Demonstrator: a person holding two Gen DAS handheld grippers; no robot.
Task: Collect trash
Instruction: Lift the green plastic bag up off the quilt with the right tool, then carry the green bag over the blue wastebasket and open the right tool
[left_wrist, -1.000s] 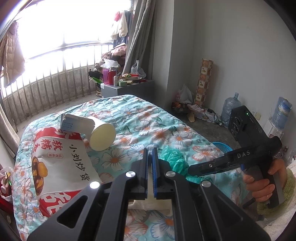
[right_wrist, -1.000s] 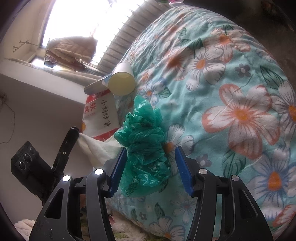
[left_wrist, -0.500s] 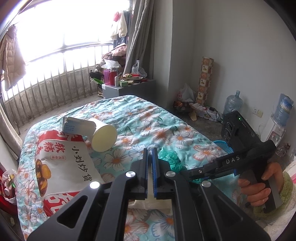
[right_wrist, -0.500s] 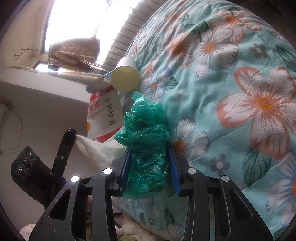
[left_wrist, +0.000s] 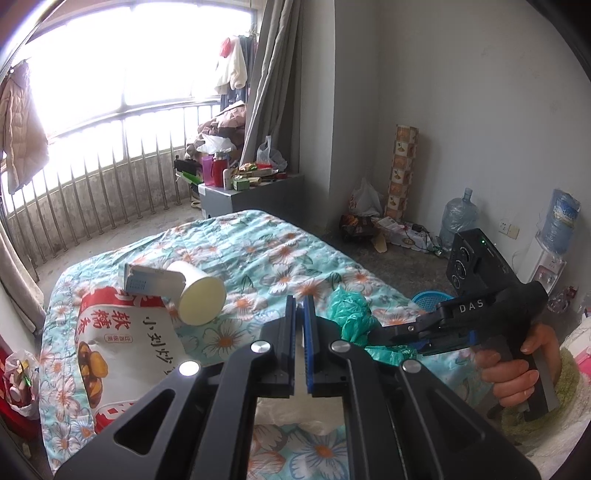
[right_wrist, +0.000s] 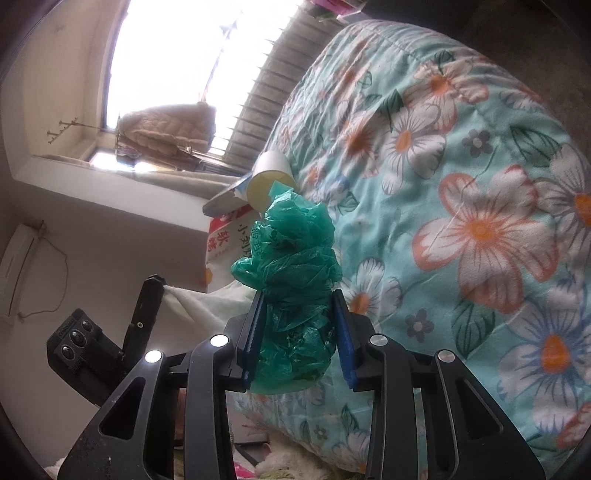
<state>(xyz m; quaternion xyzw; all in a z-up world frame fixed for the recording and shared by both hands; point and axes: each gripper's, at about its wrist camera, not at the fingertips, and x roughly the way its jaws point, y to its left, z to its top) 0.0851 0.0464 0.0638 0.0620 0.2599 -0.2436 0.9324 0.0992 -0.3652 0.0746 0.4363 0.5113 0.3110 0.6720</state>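
Observation:
My right gripper (right_wrist: 297, 295) is shut on a crumpled green plastic bag (right_wrist: 291, 258) and holds it above the floral bed; it also shows in the left wrist view (left_wrist: 351, 310). My left gripper (left_wrist: 300, 306) is shut on the edge of a white plastic bag (left_wrist: 301, 343), which hangs from its fingers in the right wrist view (right_wrist: 199, 299). A paper cup (left_wrist: 199, 295), a small white and blue carton (left_wrist: 147, 282) and a large red and white snack bag (left_wrist: 122, 339) lie on the bed to the left.
The floral quilt (left_wrist: 258, 254) covers the bed. A blue basket (left_wrist: 432, 299) stands on the floor by the bed's right side. Water jugs (left_wrist: 458, 221) and clutter line the far wall. A grey cabinet (left_wrist: 255, 192) stands beyond the bed.
My right gripper has closed on the green bag and lifted it off the quilt. My left gripper has stayed shut on the white bag.

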